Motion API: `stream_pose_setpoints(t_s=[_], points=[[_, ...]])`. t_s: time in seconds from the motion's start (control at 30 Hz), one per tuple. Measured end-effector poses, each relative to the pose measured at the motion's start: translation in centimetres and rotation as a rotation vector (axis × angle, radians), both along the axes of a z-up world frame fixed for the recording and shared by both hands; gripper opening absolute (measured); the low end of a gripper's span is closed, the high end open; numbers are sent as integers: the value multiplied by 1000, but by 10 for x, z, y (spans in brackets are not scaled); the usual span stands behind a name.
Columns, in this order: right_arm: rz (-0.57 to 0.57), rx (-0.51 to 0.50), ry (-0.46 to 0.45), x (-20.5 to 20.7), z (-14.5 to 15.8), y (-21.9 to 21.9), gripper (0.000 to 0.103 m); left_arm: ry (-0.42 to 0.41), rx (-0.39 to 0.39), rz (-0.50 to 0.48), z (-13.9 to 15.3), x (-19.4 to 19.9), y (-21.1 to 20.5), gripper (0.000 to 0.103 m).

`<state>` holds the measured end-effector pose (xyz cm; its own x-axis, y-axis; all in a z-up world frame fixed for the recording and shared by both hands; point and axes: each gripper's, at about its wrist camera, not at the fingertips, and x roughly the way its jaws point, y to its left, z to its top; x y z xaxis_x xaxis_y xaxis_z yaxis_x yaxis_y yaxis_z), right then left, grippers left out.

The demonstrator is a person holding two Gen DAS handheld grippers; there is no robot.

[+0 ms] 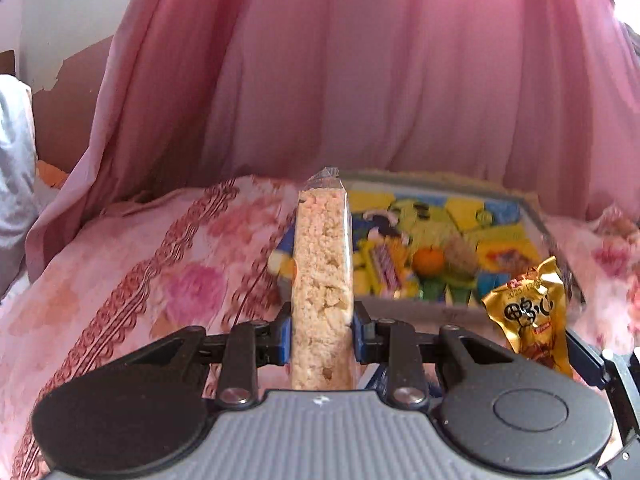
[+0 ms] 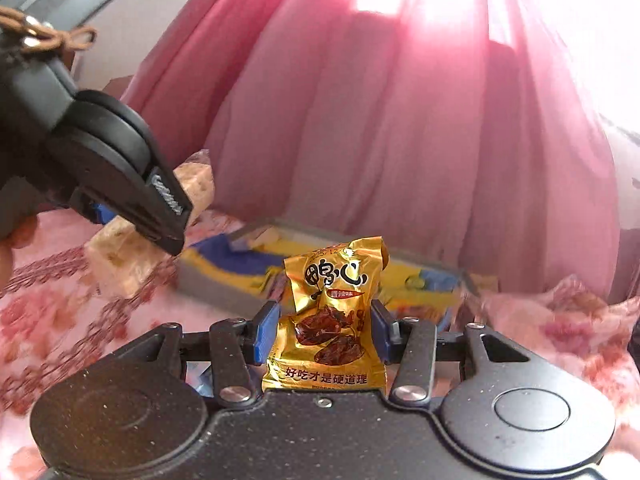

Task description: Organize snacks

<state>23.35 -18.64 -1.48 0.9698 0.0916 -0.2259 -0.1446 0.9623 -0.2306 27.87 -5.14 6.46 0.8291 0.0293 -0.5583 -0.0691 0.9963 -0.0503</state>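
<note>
Fingers of the left gripper pinch a clear-wrapped rice bar between their blue pads; the bar stands upright, reaching well past the tips. Beyond it, a tray of snacks lies on the floral bedspread. To the right, the right gripper clamps a gold packet, pads pressing its sides, the packet upright over the tray's near edge.
</note>
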Motion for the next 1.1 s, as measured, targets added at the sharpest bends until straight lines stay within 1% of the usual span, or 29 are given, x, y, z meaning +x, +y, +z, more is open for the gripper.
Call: stream_pose_setpoints(t_s=[0.13, 0.27, 0.47, 0.57, 0.7, 0.8, 0.87, 1.1], points=[[-23, 29, -38, 30, 5, -11, 49, -30, 2, -3, 5, 24, -5, 31], [-47, 63, -88, 52, 4, -22, 50, -53, -13, 2, 3, 52, -11, 31], [-72, 127, -167, 80, -2, -33, 50, -97, -40, 7, -9, 90, -18, 31], [-77, 153, -196, 94, -6, -36, 50, -98, -32, -1, -17, 108, -22, 31], [-79, 192, -187, 109, -16, -41, 50, -76, -8, -15, -33, 128, -28, 31], [-78, 209, -166, 116, -22, -41, 50, -51, -14, -12, -45, 136, -29, 31], [-76, 214, -153, 120, -25, -40, 50, -31, -21, -12, -52, 139, -29, 31], [-64, 216, -108, 130, -37, -36, 50, -20, -26, -1, -63, 141, -26, 31]])
